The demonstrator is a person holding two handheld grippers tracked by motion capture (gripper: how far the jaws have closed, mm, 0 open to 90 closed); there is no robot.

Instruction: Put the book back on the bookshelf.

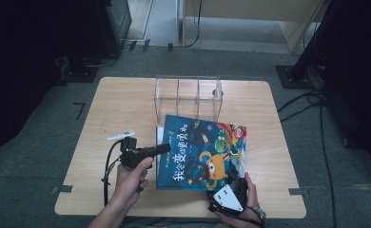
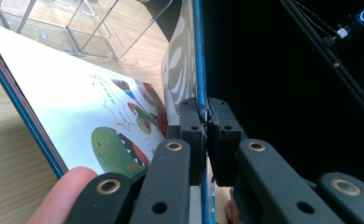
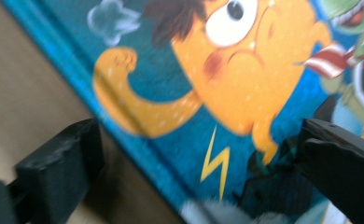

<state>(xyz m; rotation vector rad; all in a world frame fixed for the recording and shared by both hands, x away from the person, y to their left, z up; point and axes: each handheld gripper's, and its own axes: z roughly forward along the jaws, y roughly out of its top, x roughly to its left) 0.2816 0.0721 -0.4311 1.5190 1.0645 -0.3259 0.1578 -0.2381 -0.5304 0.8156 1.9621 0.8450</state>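
Observation:
A picture book [image 1: 202, 152] with a blue cartoon cover lies in the middle of the wooden table [image 1: 122, 99]. My left gripper [image 1: 163, 148] comes in from the left and is shut on the cover's left edge [image 2: 199, 56], which stands raised above an illustrated inner page [image 2: 77, 107]. In the left gripper view the thin cover is pinched between the pads [image 2: 192, 126]. My right gripper [image 1: 239, 181] sits at the book's near right corner, open. Its jaws straddle the cover's orange monster [image 3: 245, 93] without touching it.
A clear acrylic divider box [image 1: 188, 95] stands just behind the book, also visible as the clear box [image 2: 77, 23] past the page. A small white object [image 1: 121, 136] lies left of my left gripper. Dark stands and cables surround the table.

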